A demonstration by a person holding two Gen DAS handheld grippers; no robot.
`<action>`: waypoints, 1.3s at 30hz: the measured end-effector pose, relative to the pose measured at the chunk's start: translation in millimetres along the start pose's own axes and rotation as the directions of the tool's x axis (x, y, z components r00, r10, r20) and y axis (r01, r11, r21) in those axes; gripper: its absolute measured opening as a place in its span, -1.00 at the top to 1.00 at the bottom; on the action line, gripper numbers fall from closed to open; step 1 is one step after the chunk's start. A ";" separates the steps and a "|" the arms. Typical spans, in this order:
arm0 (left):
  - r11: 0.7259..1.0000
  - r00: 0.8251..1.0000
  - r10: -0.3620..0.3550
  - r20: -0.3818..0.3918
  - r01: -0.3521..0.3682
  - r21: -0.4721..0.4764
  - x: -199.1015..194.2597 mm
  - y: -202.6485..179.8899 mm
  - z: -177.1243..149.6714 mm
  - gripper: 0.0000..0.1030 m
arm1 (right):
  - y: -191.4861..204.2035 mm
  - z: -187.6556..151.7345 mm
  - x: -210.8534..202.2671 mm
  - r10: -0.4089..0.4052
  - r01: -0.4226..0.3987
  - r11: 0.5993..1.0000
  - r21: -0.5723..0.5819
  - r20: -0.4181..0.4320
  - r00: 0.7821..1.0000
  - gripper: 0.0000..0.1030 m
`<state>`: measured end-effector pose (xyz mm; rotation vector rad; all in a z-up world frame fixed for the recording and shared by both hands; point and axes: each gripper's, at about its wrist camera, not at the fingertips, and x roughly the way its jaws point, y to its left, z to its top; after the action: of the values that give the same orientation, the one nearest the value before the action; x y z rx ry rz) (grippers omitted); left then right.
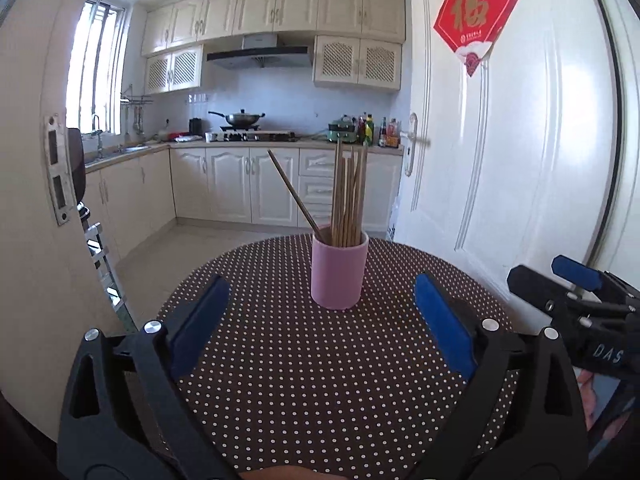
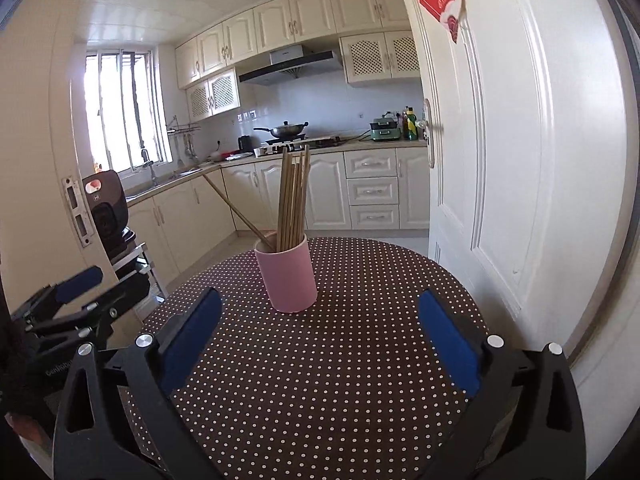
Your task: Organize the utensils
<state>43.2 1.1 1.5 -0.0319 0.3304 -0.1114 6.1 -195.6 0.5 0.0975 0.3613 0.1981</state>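
Observation:
A pink cup [image 1: 339,272] stands upright on the round polka-dot table [image 1: 320,380]. Several wooden chopsticks [image 1: 349,196] stand bundled in it, and one chopstick [image 1: 292,192] leans out to the left. My left gripper [image 1: 320,292] is open and empty, just short of the cup. The right gripper [image 1: 560,276] shows at the right edge of the left wrist view. In the right wrist view the cup [image 2: 287,278] holds the chopsticks [image 2: 294,200] and the leaning one [image 2: 236,208]. My right gripper [image 2: 320,308] is open and empty, near the cup. The left gripper [image 2: 76,292] shows at left.
A white door [image 1: 520,160] with a red paper sign [image 1: 476,16] stands open at the right of the table. A door frame [image 1: 36,200] is at left. A dark camera on a stand [image 2: 106,208] sits left of the table. Kitchen cabinets and a stove lie beyond.

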 end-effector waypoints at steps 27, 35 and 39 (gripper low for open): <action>1.000 0.999 0.020 0.050 -0.020 -0.001 -17.8 1.4 0.3 -0.85 | 8.1 -3.2 -13.4 0.027 -0.028 0.999 0.019 0.024 0.999 -0.84; 1.000 0.999 0.019 0.039 -0.019 -0.004 -14.8 1.4 0.7 -0.85 | 9.9 -3.8 -13.7 0.017 -0.018 1.000 0.019 0.019 1.000 -0.84; 1.000 0.999 0.018 0.032 -0.018 -0.006 -11.3 1.3 2.5 -0.85 | 10.6 -3.2 -12.5 0.017 -0.017 1.000 0.016 0.016 1.000 -0.84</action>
<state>33.6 3.7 7.5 -0.0361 0.2991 -0.0920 -8.4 -187.6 3.2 0.1177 0.3467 0.2114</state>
